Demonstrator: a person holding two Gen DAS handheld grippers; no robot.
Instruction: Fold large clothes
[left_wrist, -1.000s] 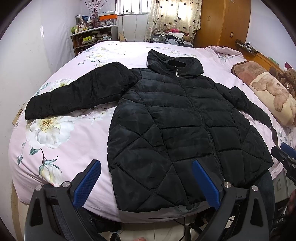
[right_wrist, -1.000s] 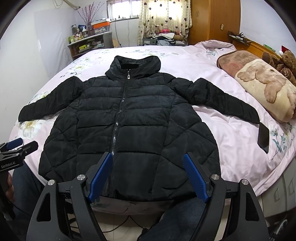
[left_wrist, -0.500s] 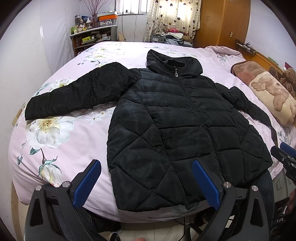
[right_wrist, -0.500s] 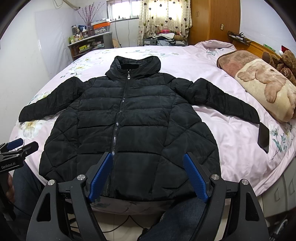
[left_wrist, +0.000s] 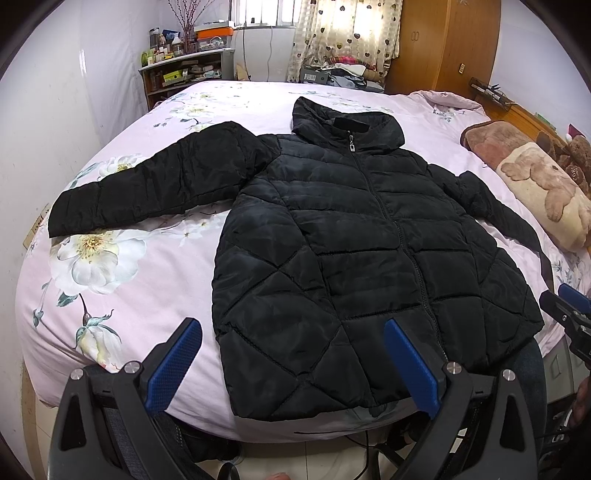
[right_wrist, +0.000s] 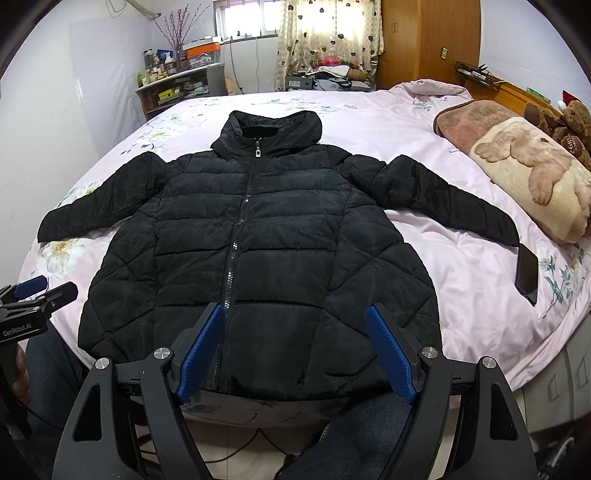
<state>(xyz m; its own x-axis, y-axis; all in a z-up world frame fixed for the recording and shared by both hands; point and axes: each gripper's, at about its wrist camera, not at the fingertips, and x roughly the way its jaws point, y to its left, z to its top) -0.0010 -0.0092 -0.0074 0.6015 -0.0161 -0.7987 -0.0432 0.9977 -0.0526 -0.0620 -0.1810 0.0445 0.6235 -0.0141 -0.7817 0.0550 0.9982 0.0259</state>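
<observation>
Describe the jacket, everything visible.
The jacket is black, quilted and puffy, with a slight sheen. It is zipped to the collar, silver pull at the top, hood flat behind. It lies face up on the pink floral bed, sleeves spread to both sides, hem at the near edge. Neither gripper touches it.

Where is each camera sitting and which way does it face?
Left wrist: on the left gripper at the bed's foot, facing the jacket's left half; own open fingers show.
Right wrist: on the right gripper, facing the jacket's zipper; own open fingers, a jeans-clad leg.
Shared: jacket, bed, each other's gripper.
</observation>
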